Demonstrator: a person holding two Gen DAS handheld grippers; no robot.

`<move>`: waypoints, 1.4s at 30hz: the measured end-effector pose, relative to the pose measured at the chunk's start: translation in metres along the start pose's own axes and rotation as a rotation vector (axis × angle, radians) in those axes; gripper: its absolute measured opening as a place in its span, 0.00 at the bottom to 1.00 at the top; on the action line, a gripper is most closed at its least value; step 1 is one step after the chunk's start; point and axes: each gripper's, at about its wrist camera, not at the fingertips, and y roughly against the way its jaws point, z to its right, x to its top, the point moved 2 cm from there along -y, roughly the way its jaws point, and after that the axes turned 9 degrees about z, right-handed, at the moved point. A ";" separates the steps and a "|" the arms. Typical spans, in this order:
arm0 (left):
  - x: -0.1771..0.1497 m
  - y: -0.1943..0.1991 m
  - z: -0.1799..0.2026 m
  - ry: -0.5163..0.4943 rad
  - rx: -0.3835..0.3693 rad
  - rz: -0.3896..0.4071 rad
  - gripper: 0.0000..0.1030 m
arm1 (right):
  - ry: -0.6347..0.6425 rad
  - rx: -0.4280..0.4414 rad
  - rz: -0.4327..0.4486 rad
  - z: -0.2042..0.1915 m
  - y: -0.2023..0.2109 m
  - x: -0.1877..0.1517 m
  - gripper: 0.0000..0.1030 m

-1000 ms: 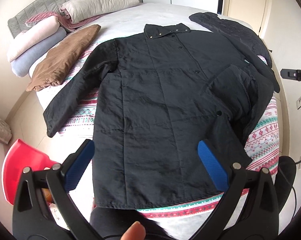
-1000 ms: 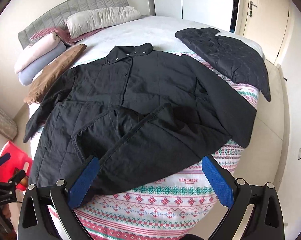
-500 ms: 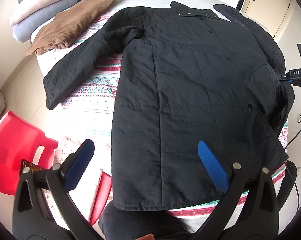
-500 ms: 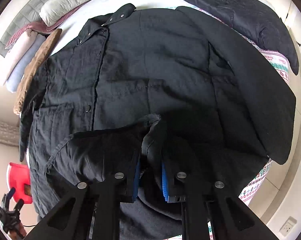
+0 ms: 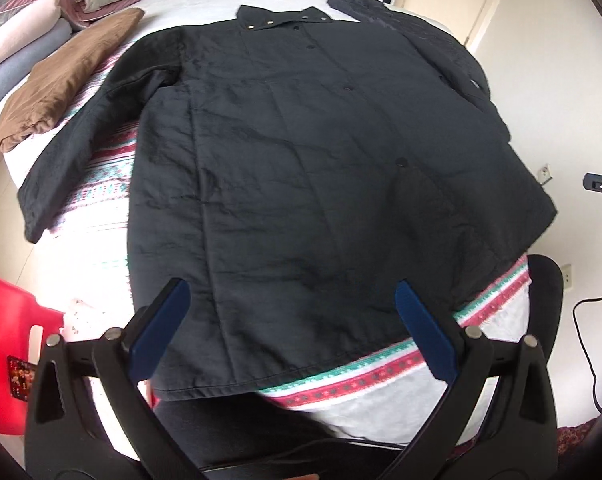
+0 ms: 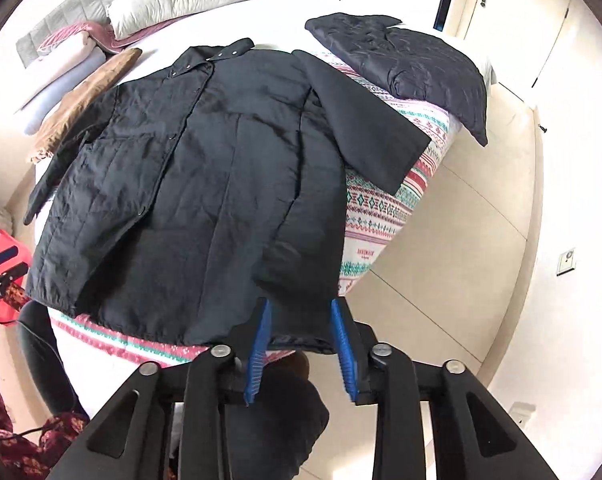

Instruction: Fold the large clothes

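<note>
Lying flat, the quilted black coat reaches the bed's foot edge. The left gripper hovers spread wide over its hem; the right gripper, part-open, touches the hem corner.

**Bed and what is laid on it**

A bed with a white sheet is seen ahead of both grippers; a patterned blanket is spread over its near end; a black jacket is laid flat on the blanket, collar at the far side; a folded dark quilted garment is placed far right; a brown garment and stacked pillows are set far left.
</note>
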 end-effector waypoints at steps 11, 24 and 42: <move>-0.013 -0.034 0.136 -0.261 -0.228 -0.010 0.67 | 0.178 0.202 0.010 -0.102 -0.035 -0.021 0.57; -0.026 -0.051 0.158 -0.341 -0.363 -0.111 0.44 | 0.004 0.195 0.014 -0.054 -0.053 -0.007 0.58; -0.054 -0.036 -0.133 0.273 0.063 -0.161 0.76 | -0.478 0.366 -0.132 0.068 -0.129 -0.040 0.66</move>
